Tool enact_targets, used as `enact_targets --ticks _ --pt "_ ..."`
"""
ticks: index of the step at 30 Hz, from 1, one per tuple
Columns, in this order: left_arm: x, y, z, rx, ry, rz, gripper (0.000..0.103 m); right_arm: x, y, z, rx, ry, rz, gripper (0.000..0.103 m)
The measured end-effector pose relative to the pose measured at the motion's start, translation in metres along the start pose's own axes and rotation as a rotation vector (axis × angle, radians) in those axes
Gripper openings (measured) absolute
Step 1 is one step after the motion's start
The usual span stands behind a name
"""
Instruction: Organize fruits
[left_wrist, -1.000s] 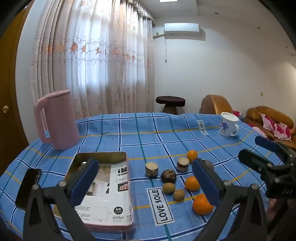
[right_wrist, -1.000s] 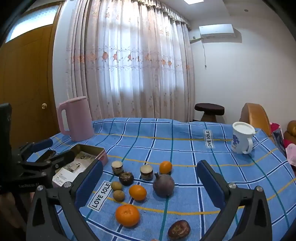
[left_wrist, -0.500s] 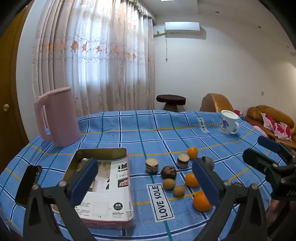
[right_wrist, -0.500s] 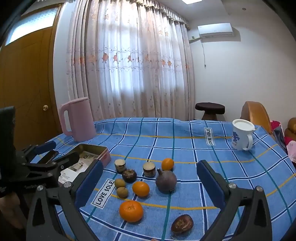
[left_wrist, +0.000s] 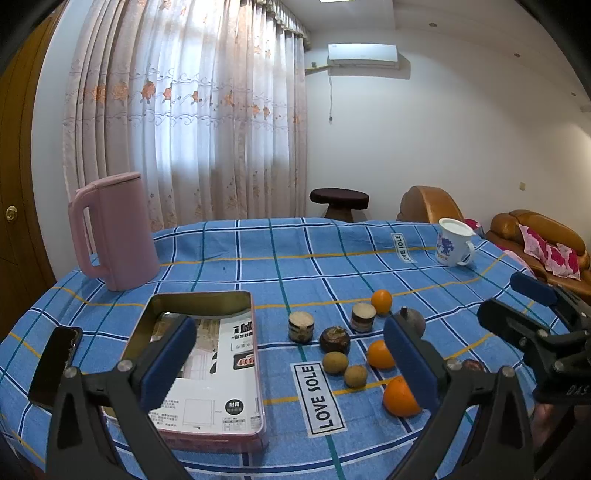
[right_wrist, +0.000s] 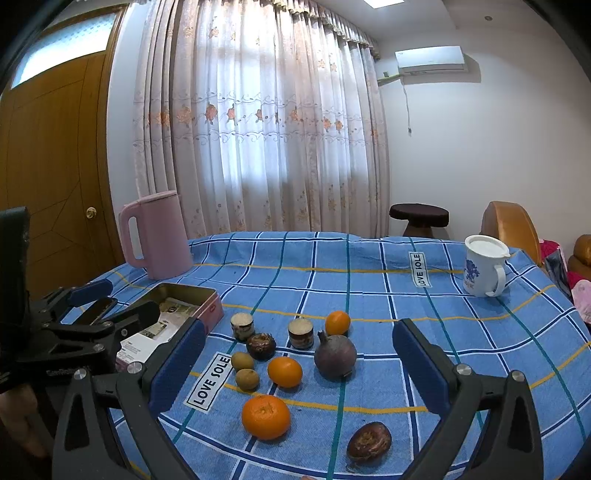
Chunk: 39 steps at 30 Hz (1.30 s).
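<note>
**A:** From the left wrist, going left to right: a dark phone (left_wrist: 55, 363) lies flat at the cloth's edge, then the pink-rimmed tin (left_wrist: 207, 373) with printed paper in it, and the pink kettle (left_wrist: 114, 230) behind it. The left gripper (left_wrist: 290, 360) has its blue pads spread wide, holding nothing. Its right finger hides part of the fruit.

**B:** The right wrist shows the fruit cluster whole. Two small jars (right_wrist: 242, 326), a dark round fruit (right_wrist: 261, 346) and two small brown fruits (right_wrist: 246, 379) sit nearest the tin. Then come three oranges, the big one (right_wrist: 265, 416) closest to the camera, and a purple pomegranate (right_wrist: 335, 356). A wrinkled brown fruit (right_wrist: 368, 440) lies apart, near the front.

**A:** Of that last one I see only a sliver. All the fruit rests on the blue checked tablecloth (left_wrist: 295, 258), right of the tin, none inside it.

**B:** The right gripper (right_wrist: 299, 371) also stands wide open and empty above the fruit. A white mug (right_wrist: 482, 266) stands far right.
</note>
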<state>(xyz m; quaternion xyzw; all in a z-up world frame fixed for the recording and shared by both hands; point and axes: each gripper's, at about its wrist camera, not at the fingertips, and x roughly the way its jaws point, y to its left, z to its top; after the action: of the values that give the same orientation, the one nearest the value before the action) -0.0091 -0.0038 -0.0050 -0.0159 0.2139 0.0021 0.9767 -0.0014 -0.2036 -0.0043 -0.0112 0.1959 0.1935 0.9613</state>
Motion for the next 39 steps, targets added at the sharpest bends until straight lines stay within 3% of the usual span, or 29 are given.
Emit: enact_targets --ticks 39 --pt "-0.0002 -0.0002 -0.0015 -0.002 0.003 -0.002 0.103 0.0038 0.0073 -0.0099 0.005 0.018 0.007 0.102"
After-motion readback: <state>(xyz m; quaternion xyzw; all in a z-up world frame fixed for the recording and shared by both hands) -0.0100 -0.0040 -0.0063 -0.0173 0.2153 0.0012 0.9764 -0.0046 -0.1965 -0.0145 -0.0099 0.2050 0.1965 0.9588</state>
